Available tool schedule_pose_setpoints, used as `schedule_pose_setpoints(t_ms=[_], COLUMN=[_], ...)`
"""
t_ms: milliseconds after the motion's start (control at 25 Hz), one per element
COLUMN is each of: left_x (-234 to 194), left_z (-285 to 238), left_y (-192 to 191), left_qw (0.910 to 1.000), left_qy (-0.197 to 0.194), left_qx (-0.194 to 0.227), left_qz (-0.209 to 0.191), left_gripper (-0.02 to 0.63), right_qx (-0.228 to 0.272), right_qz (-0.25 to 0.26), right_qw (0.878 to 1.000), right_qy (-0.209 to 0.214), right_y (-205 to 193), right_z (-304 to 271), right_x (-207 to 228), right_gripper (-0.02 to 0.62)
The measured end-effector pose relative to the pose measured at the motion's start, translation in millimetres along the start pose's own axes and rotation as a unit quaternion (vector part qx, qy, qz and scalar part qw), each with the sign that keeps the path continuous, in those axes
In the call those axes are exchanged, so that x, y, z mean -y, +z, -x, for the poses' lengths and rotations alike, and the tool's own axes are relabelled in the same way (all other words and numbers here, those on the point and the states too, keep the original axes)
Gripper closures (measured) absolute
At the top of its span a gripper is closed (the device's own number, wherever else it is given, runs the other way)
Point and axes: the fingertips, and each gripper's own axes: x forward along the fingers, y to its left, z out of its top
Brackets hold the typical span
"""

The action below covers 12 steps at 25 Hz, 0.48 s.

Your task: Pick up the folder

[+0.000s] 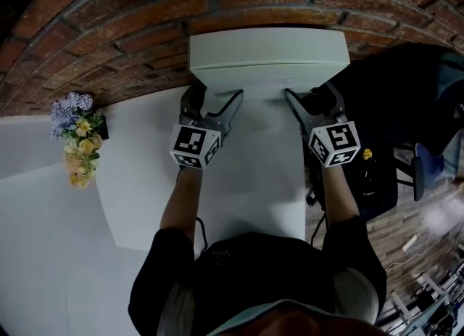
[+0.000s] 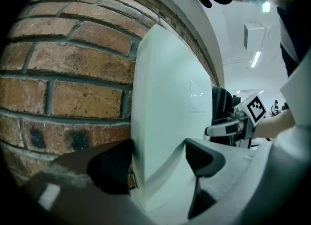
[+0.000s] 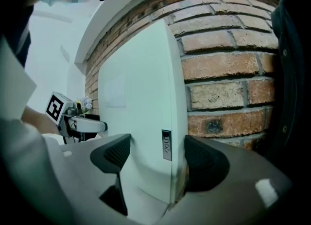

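Observation:
A thick pale-green folder (image 1: 268, 48) stands upright against the brick wall at the far end of the white table (image 1: 239, 182). My left gripper (image 1: 215, 99) straddles its lower left edge, and my right gripper (image 1: 312, 97) straddles its lower right edge. In the left gripper view the folder (image 2: 170, 97) fills the gap of the left gripper (image 2: 158, 163), with both jaws against it. The right gripper view shows the folder (image 3: 136, 83), a small label on its spine, between the two jaws of the right gripper (image 3: 158, 158), which press its sides.
A brick wall (image 1: 109, 37) runs right behind the folder. A bunch of artificial flowers (image 1: 76, 138) sits at the left, by the wall. Dark chairs and equipment (image 1: 406, 109) crowd the floor beyond the table's right edge.

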Motion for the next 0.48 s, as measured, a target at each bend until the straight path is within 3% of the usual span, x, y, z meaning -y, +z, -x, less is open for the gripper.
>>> schedule_pose_setpoints(t_ms=[480], left_x=[10], left_z=[20], left_y=[5], left_qw=[1.0], left_qy=[0.003], left_qx=[0.001], left_qz=[0.007], left_gripper=[0.255], right_qx=[0.001], right_qz=[0.0], right_qw=[1.0], right_qy=[-0.004], right_y=[6], right_z=[18], right_x=[-15], right_gripper=[0.255])
